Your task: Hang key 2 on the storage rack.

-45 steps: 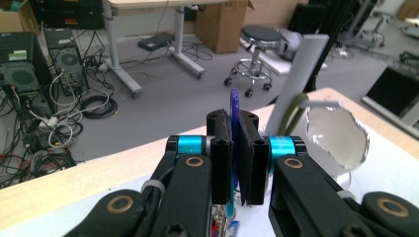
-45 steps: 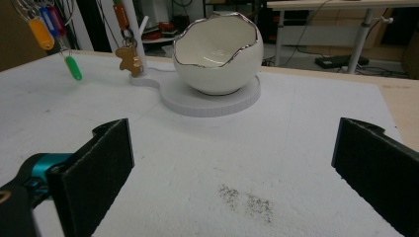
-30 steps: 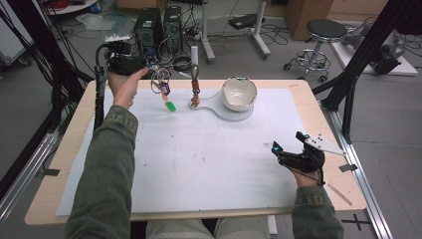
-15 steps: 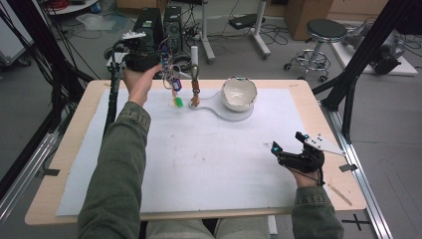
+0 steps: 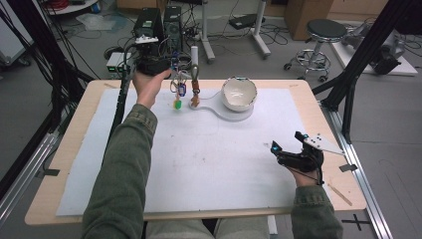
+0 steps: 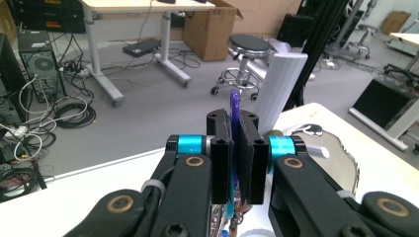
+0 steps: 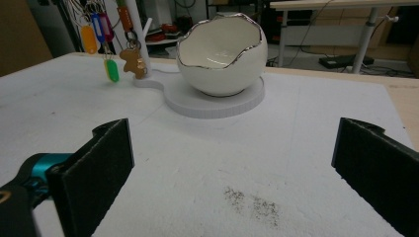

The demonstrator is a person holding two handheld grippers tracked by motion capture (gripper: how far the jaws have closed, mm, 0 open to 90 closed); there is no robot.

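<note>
My left gripper [image 5: 171,64] is held above the table's far edge, shut on a purple key tag [image 6: 234,106]. From that tag hangs a bunch of coloured tags [image 5: 179,89], the lowest one a green tag [image 5: 176,104]. Just right of it rises the white post [image 5: 194,55] of a stand, with a brown figure-shaped tag [image 5: 195,99] hanging on it. The stand's flat white base [image 5: 234,115] carries an eggshell-shaped white bowl [image 5: 239,93]. My right gripper [image 5: 286,142] rests near the table's right side, open, nothing between its pads [image 7: 99,163]. Ahead of it stand the bowl [image 7: 222,54] and the tags [image 7: 111,70].
A white mat [image 5: 199,164] covers most of the wooden table [image 5: 74,149]. A wooden stick [image 5: 339,194] lies at the front right corner. Black frame posts [image 5: 358,64] stand at the table's right. Computers, cables and a stool [image 5: 323,30] are on the floor beyond.
My left hand has carried the bunch of tags to the right, closer to the white post. The right hand has stayed where it was.
</note>
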